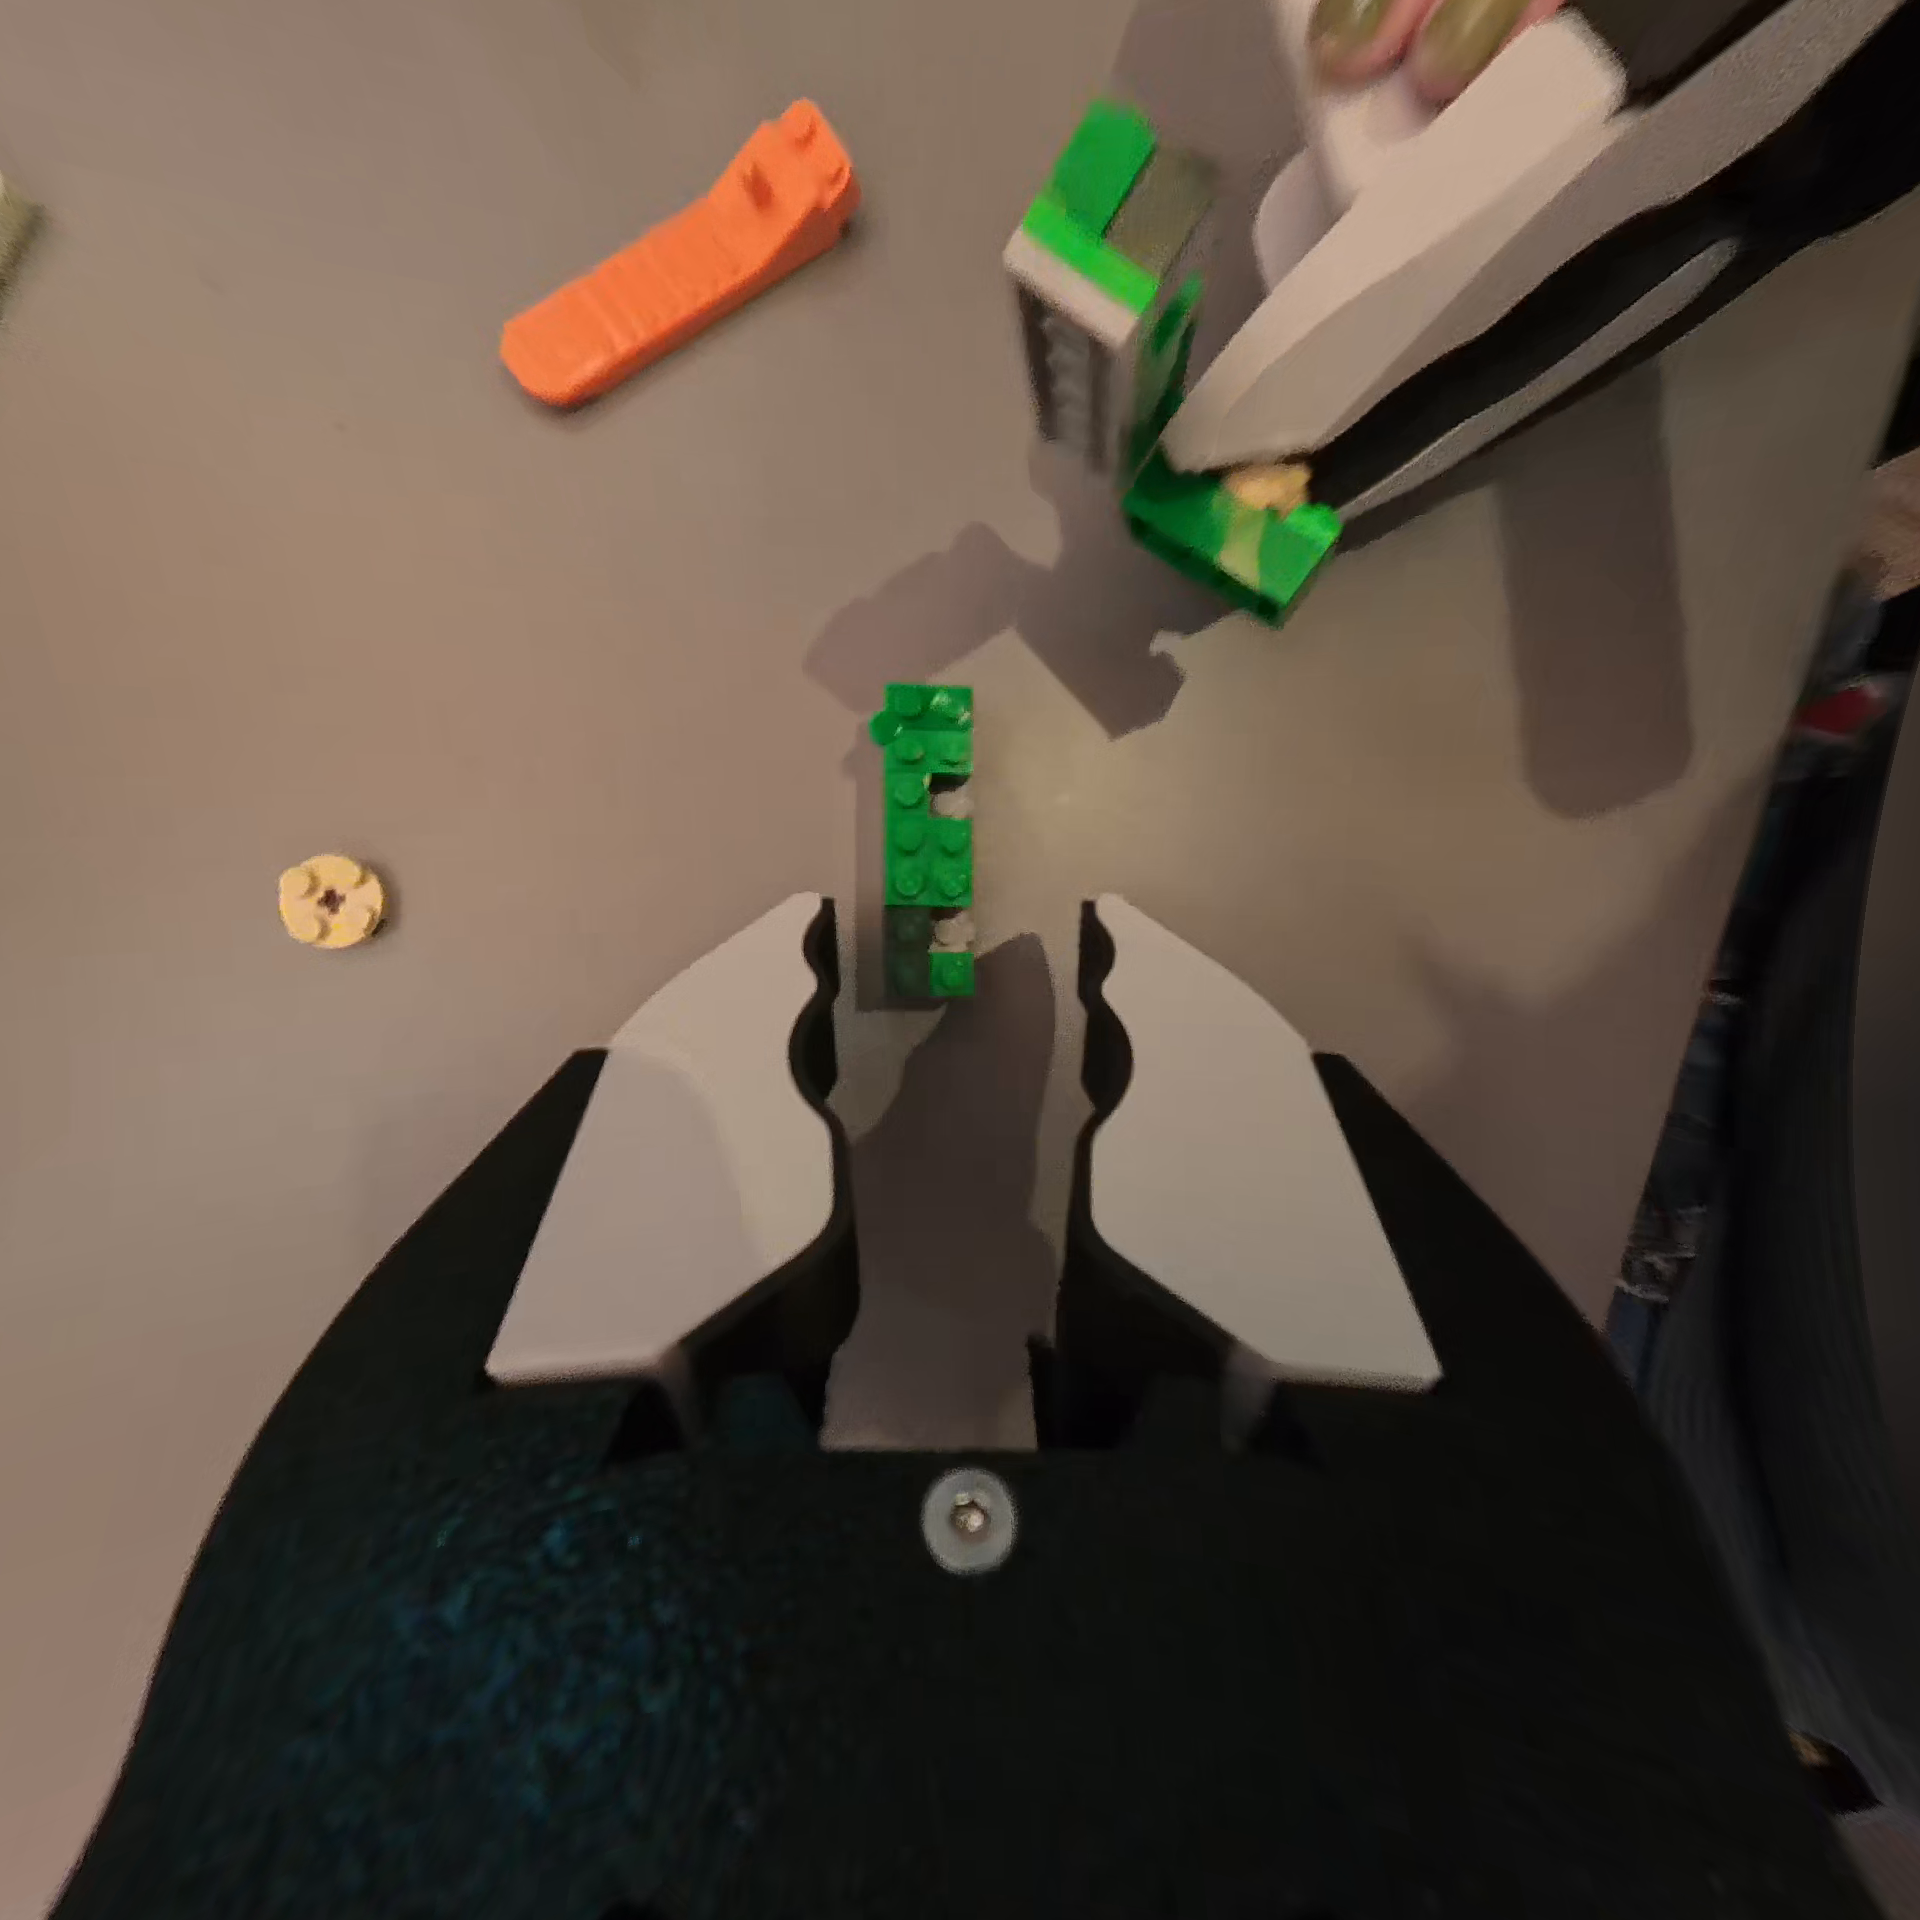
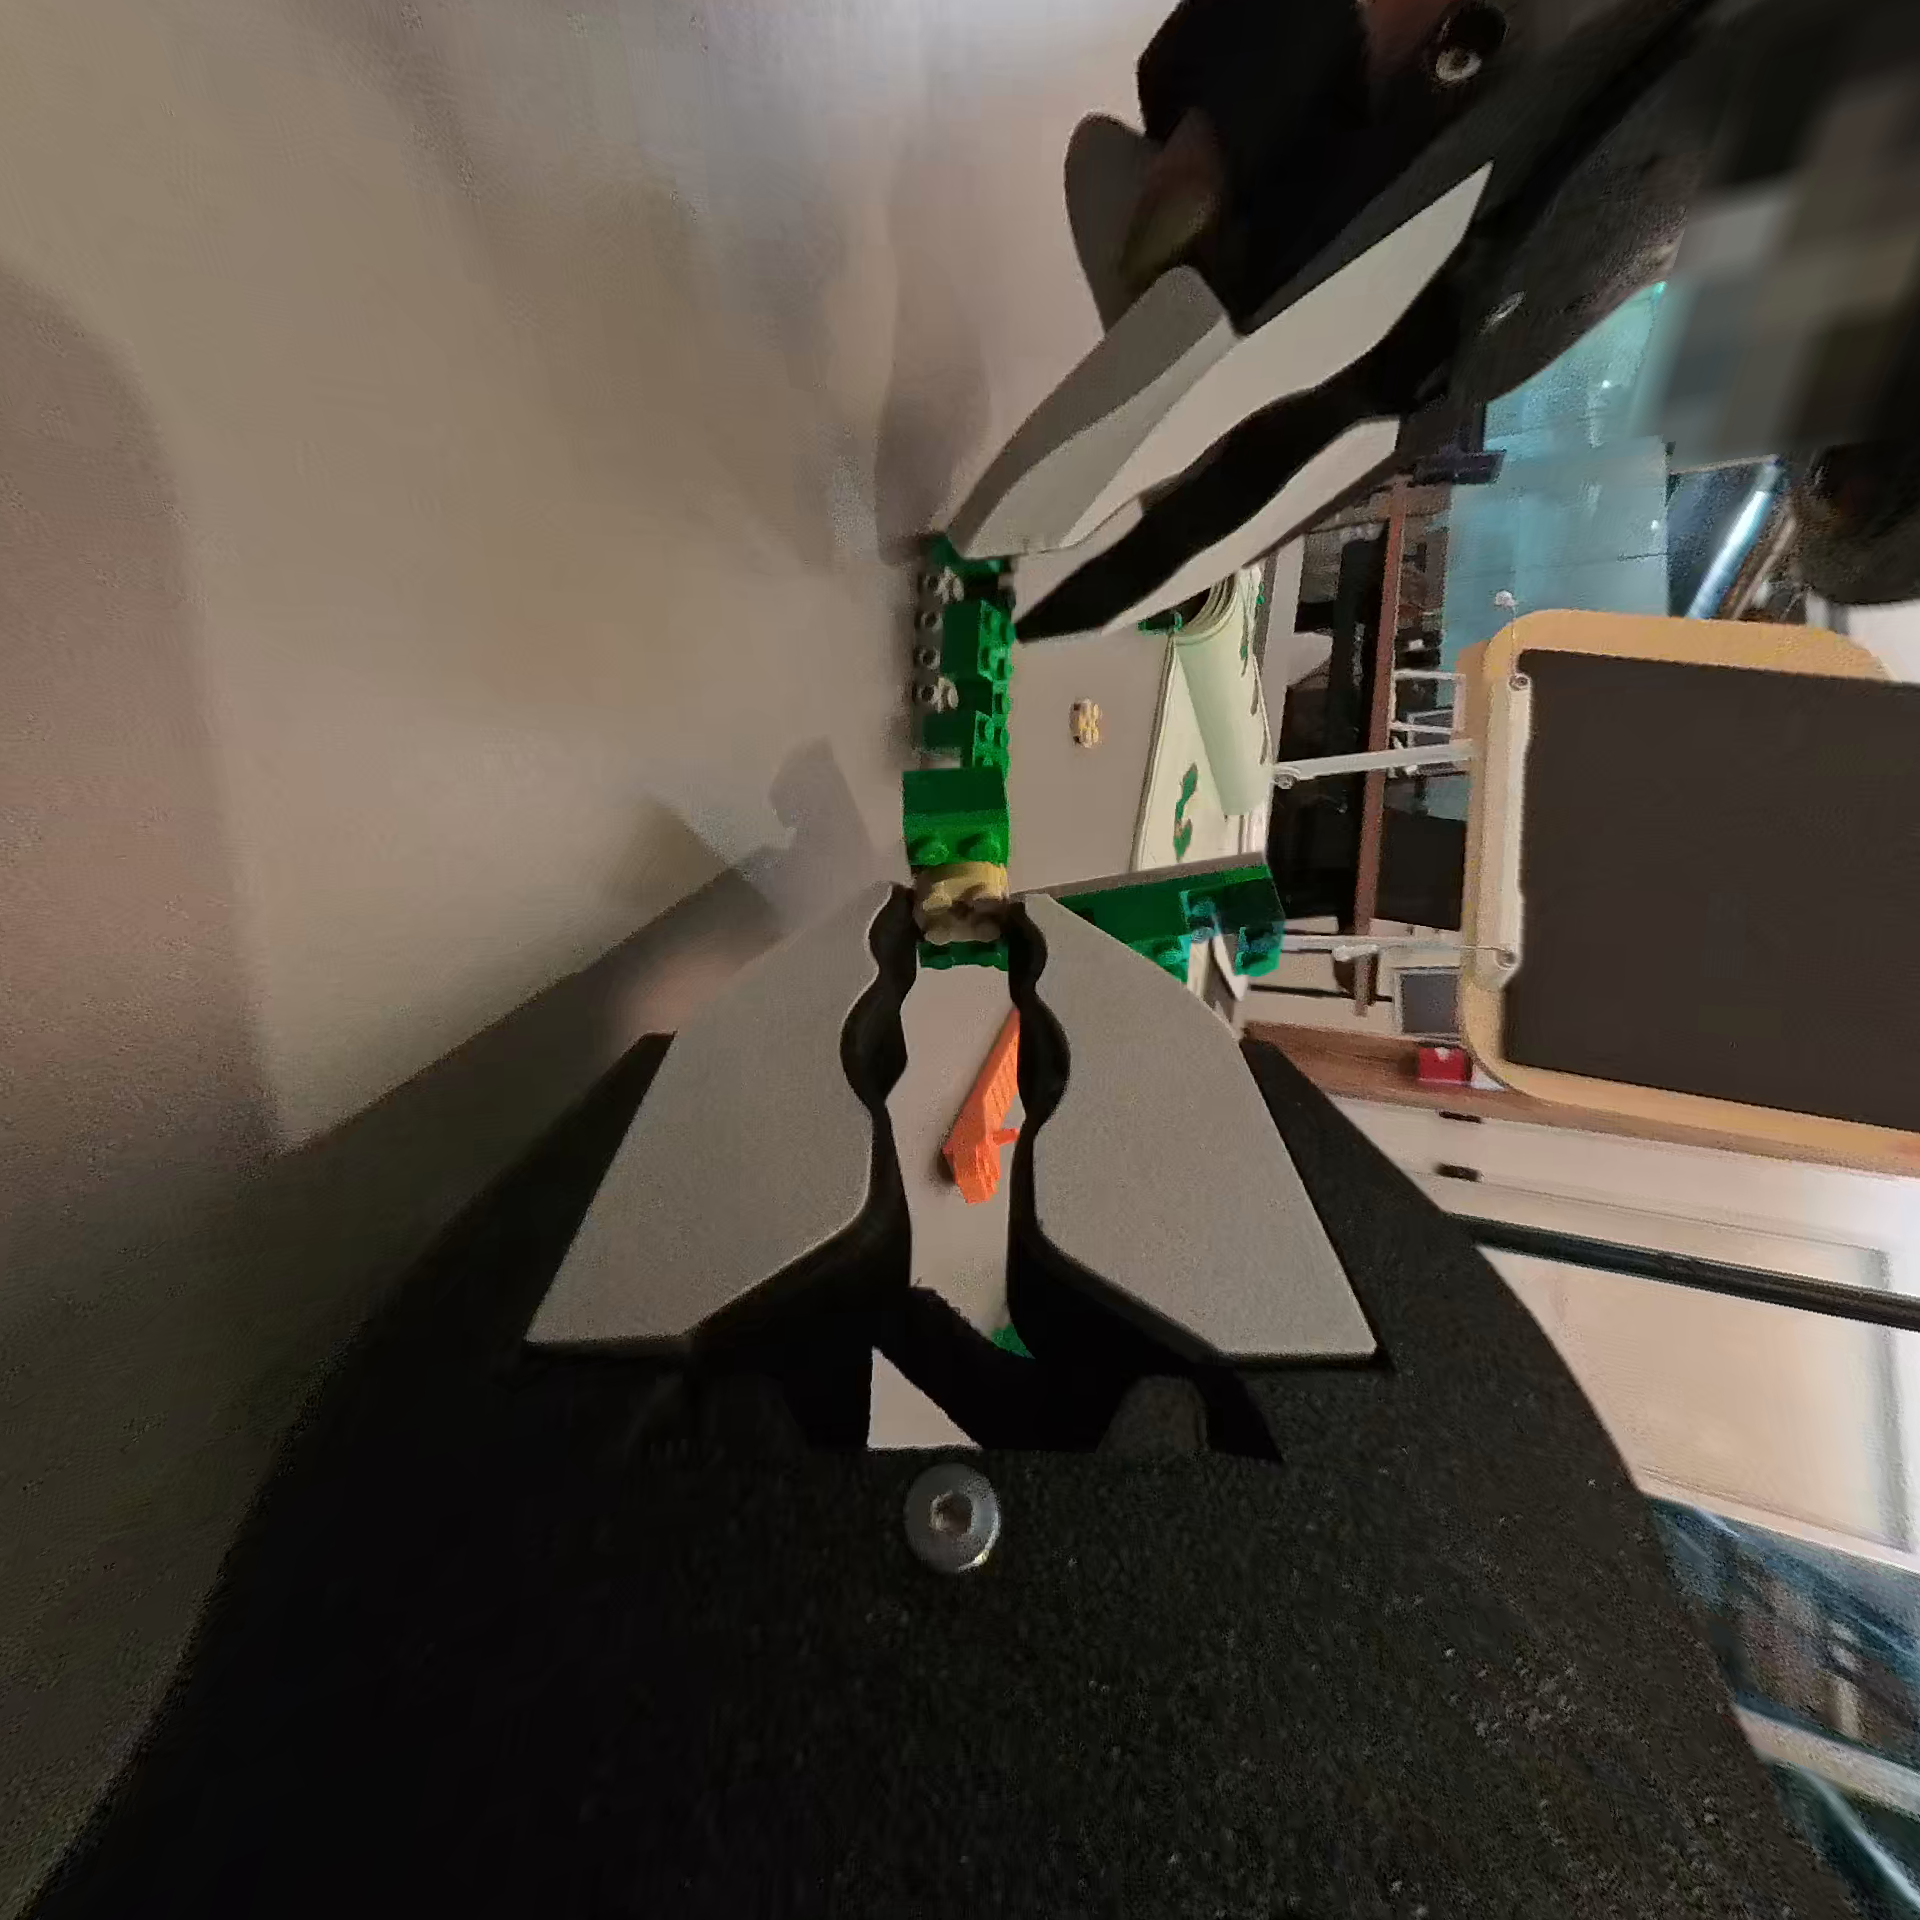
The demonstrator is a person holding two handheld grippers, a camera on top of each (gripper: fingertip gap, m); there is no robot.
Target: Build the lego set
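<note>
we see the left gripper spread wide over the grey bench, its tips flanking the near end of a green lego strip. at 1 o'clock the right gripper pinches a tan round piece (atop a green brick). an orange separator lies at 11 o'clock.

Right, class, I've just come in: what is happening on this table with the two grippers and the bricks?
A person is building a lego set with two handheld grippers. The right gripper pinches a tan round piece on a green brick. The left gripper is open, hovering over a green stack on the grey table. An orange brick separator and another tan round plate lie untouched.
</note>
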